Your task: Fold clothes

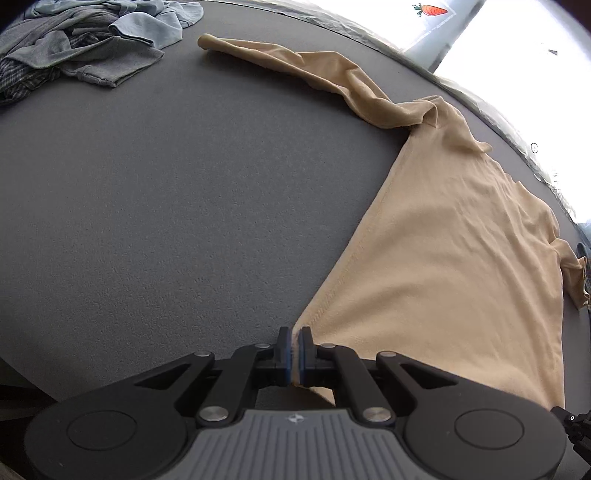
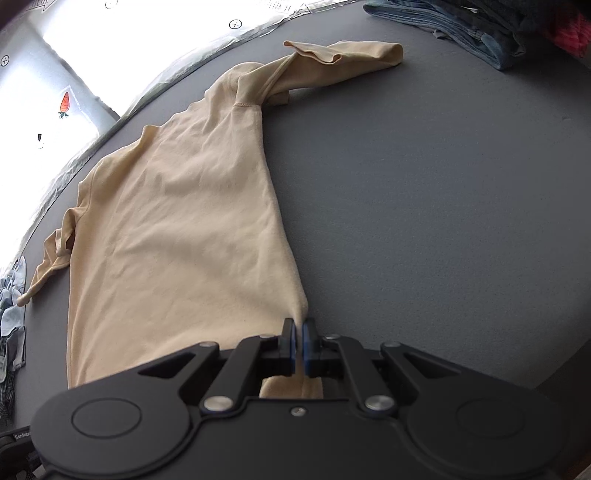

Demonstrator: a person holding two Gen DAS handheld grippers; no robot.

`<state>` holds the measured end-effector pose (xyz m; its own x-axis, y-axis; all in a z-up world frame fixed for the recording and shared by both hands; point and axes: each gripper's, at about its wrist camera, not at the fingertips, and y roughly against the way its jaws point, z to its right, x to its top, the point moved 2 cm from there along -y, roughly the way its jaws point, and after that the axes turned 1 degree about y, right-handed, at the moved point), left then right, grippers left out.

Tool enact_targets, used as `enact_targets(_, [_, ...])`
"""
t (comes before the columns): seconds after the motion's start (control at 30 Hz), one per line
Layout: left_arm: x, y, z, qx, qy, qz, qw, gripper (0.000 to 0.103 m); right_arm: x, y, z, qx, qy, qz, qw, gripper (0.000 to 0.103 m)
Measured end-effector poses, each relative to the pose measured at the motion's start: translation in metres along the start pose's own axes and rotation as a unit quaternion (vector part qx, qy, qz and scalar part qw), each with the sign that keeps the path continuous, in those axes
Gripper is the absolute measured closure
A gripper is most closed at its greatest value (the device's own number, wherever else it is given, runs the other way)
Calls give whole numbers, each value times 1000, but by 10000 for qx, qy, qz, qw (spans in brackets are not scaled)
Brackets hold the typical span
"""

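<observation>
A tan long-sleeved shirt (image 1: 450, 236) lies spread on the dark grey table (image 1: 184, 206), neck end far from me. My left gripper (image 1: 294, 332) is shut on the shirt's bottom hem at its left corner. My right gripper (image 2: 298, 325) is shut on the hem's right corner of the same shirt (image 2: 184, 221). One sleeve (image 1: 295, 62) stretches out to the far left in the left wrist view. The other sleeve (image 2: 343, 55) stretches to the far right in the right wrist view. The hem between the two grippers is hidden under the gripper bodies.
A heap of grey and light blue clothes (image 1: 85, 48) sits at the far left corner of the table. Folded denim and dark garments (image 2: 480, 29) lie at the far right. The table's far edge (image 1: 480, 103) runs just behind the shirt, with bright floor beyond.
</observation>
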<state>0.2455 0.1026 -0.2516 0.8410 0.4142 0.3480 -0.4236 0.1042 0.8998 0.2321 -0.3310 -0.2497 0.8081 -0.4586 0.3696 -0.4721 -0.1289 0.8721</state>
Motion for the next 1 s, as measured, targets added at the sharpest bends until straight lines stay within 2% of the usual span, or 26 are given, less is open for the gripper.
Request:
enact_targets(0.13, [-19, 2, 0, 81, 217, -118, 9997, 98, 4, -5, 8, -30, 31, -240, 9997, 99])
enact_targets(0.33, [-21, 4, 7, 238, 328, -26, 9992, 93, 23, -9, -4, -15, 499, -418, 9979, 96])
enact_targets(0.47, [-22, 6, 9, 266, 369, 8, 9990, 88, 34, -7, -5, -69, 500, -220, 9985, 79])
enact_targets(0.53, [-21, 8, 10, 291, 376, 36, 9989, 79, 39, -4, -7, -158, 451, -64, 9988, 75])
enact_targets(0.6, [-17, 13, 8, 334, 335, 123, 9988, 70, 44, -2, -10, -79, 353, 17, 9993, 65])
enact_targets(0.67, [-10, 14, 6, 313, 337, 194, 9988, 67, 46, -3, -13, 134, 154, 42, 9998, 59])
enact_targets(0.73, [-2, 15, 1, 309, 331, 237, 9987, 65, 48, -8, -15, 587, -296, -73, 9978, 55])
enact_targets(0.77, [2, 15, -1, 319, 318, 244, 9987, 64, 48, -14, -14, 922, -720, -209, 9929, 54])
enact_targets(0.8, [7, 15, -3, 340, 294, 239, 9987, 63, 47, -20, -13, 1311, -1230, -382, 9830, 53])
enact_targets(0.83, [12, 15, -6, 361, 270, 233, 9987, 62, 44, -30, -11, 1762, -1853, -615, 9648, 52])
enact_targets(0.87, [17, 14, -8, 382, 259, 234, 9987, 61, 41, -38, -11, 2029, -2244, -772, 9500, 49])
enact_targets(0.93, [30, 14, -16, 415, 292, 265, 9984, 60, 32, -57, -19, 2444, -2973, -1074, 9167, 45])
enact_targets(1.0, [43, 14, -25, 416, 376, 312, 9979, 56, 23, -76, -26, 2838, -3674, -1366, 8751, 35])
